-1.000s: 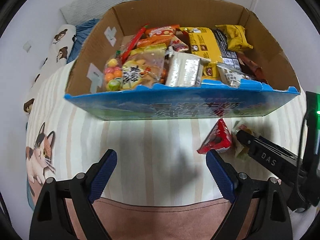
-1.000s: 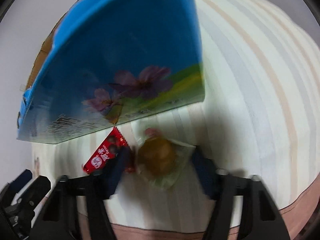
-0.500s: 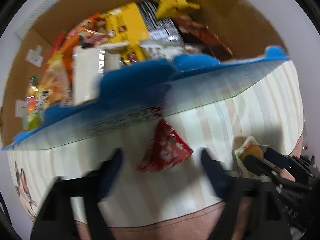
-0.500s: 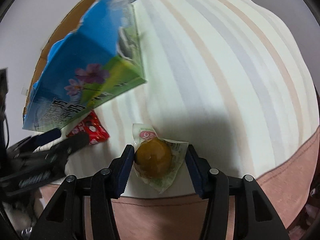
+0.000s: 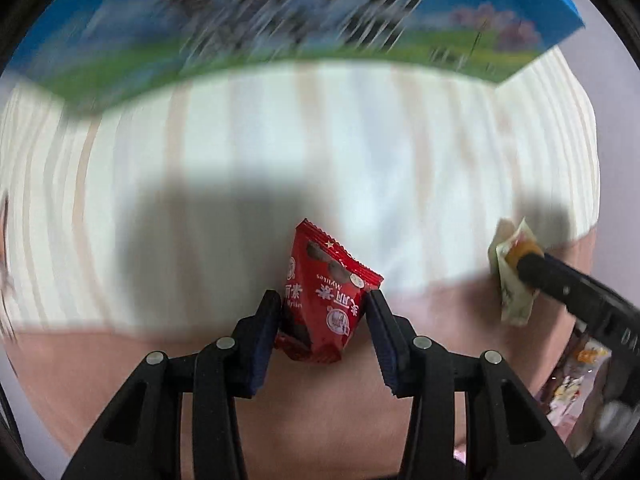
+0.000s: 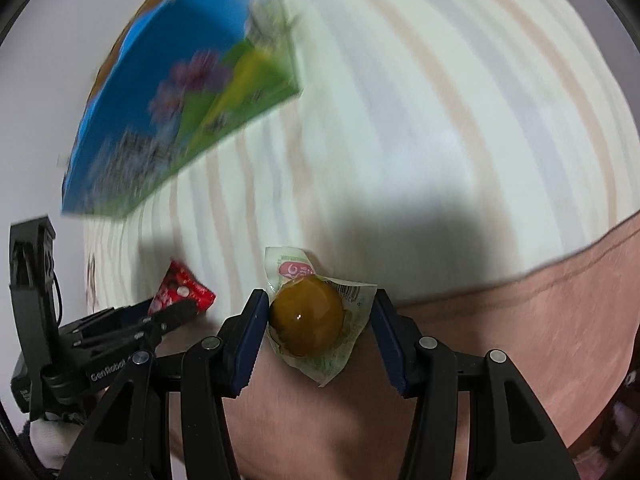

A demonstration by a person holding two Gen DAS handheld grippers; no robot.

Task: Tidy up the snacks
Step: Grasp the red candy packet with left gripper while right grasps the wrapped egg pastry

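A red triangular snack packet (image 5: 320, 264) sits between the blue pads of my left gripper (image 5: 322, 300). The jaws are closing and both pads press on its sides. It hangs just over the striped sheet. My right gripper (image 6: 320, 298) is shut on a round orange-brown snack in a clear green-and-white wrapper (image 6: 306, 320). In the left wrist view that wrapped snack (image 5: 514, 304) shows at the right, pinched by the other gripper's dark fingers (image 5: 536, 266). In the right wrist view the red packet (image 6: 180, 292) and the left gripper (image 6: 168, 312) lie at the lower left.
The blue and green printed side of the snack box (image 5: 280, 20) fills the top of the left wrist view, blurred; the same box (image 6: 160, 120) shows at the upper left in the right wrist view. A striped sheet (image 5: 320, 140) meets a pink-brown cover (image 6: 520, 320) near me.
My left gripper has dropped from above the box toward the sheet and closed from wide open round the red packet. The right gripper has drawn the wrapped snack back from the box.
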